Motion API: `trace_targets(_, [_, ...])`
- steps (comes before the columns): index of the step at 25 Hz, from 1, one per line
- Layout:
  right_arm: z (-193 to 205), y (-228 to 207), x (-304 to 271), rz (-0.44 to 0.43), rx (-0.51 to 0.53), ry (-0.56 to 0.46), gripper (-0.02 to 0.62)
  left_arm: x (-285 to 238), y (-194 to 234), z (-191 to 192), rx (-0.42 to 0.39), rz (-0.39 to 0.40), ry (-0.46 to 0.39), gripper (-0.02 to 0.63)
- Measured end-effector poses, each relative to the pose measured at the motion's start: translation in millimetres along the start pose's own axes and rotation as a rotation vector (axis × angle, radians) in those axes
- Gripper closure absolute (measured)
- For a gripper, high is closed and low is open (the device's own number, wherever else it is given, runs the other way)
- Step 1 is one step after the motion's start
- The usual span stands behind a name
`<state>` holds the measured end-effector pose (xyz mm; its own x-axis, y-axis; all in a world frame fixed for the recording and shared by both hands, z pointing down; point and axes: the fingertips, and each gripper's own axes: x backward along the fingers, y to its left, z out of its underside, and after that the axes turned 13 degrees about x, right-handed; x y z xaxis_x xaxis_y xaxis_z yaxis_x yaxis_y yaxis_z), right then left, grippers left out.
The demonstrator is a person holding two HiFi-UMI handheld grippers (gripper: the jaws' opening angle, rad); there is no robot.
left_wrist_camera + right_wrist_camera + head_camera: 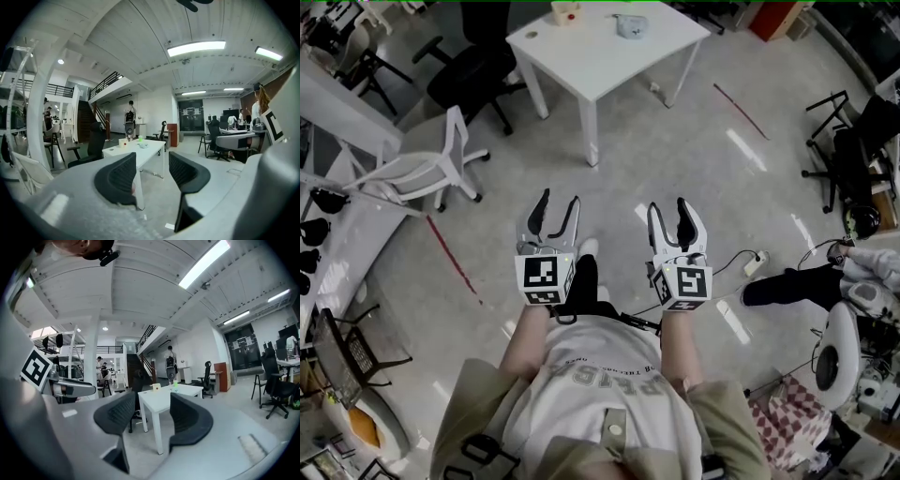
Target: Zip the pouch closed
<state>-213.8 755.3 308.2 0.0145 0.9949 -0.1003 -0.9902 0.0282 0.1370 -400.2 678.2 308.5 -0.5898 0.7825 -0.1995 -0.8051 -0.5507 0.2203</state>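
A small grey-blue pouch (630, 25) lies on a white table (600, 56) far ahead of me, beside a small cream box (565, 12). Both grippers are held out over the floor, well short of the table. My left gripper (555, 208) stands open with nothing between its fingers, and my right gripper (678, 214) is open and empty too. In the left gripper view, the left gripper (152, 176) frames the distant table (150, 157), where the pouch (143, 145) shows as a small lump. In the right gripper view, the right gripper (152, 416) points at the same table (161, 399).
A black office chair (473, 75) stands left of the table, and a white chair (422, 169) is nearer on the left. A power strip with a cable (755, 262) lies on the floor at the right. More chairs and desks line both sides.
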Motion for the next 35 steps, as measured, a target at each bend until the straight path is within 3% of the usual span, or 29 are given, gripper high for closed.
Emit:
trace_targets(10, [18.4,-24.4,-62.4,0.014,-0.007,0.077,0.385,-75.3,23.0,-6.7,0.001,0.022,0.023,0.379])
trace_targets(26, [-0.5,-67.0,-205.3,0.085,-0.013,0.074,0.386,-225.0,76.0,-61.5,-0.015,0.095,0.013,0.379])
trace_targets(35, [6.0,-93.8,-237.2,0.102,-0.043,0.096,0.385,-271.5,69.0,-61.8,-0.021,0.118,0.046,0.379])
